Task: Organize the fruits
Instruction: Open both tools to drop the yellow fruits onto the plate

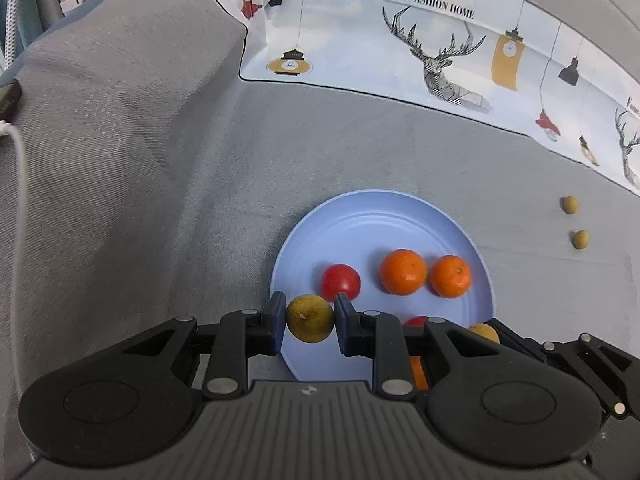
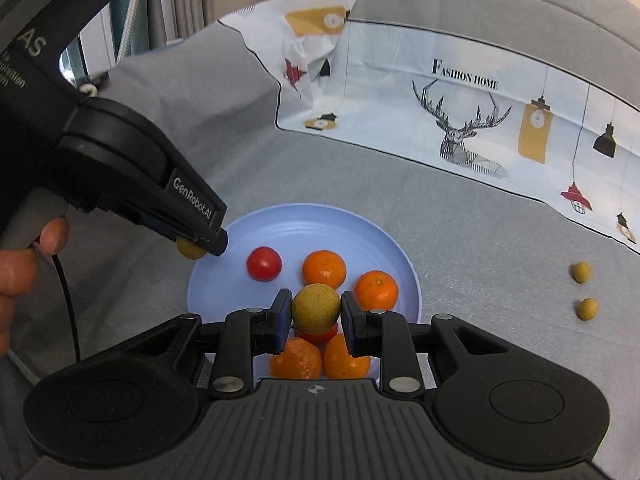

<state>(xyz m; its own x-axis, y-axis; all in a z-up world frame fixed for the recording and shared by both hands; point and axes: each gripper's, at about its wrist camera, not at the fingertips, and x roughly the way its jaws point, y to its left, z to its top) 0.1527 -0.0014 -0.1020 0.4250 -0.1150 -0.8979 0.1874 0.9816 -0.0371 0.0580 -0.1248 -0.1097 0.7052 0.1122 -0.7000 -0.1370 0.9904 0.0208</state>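
Grey cloth bears blue plate (image 2: 404, 268); each tool pinches a dull yellow-green fruit (image 1: 310, 319).

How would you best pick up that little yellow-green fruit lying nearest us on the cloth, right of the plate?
Grip the nearer yellow-green fruit across its middle, coming from above. It is small, roundish and sits alone on the gray cloth, so fingers fit either side.

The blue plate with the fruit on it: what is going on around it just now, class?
A person holds a gripper in each hand over the blue plate. The left gripper is shut on a yellow-green fruit at the plate's left edge; the right gripper is shut on another yellow-green fruit above the plate. Oranges and a tomato lie on the plate. Two small yellow-green fruits wait on the grey cloth.
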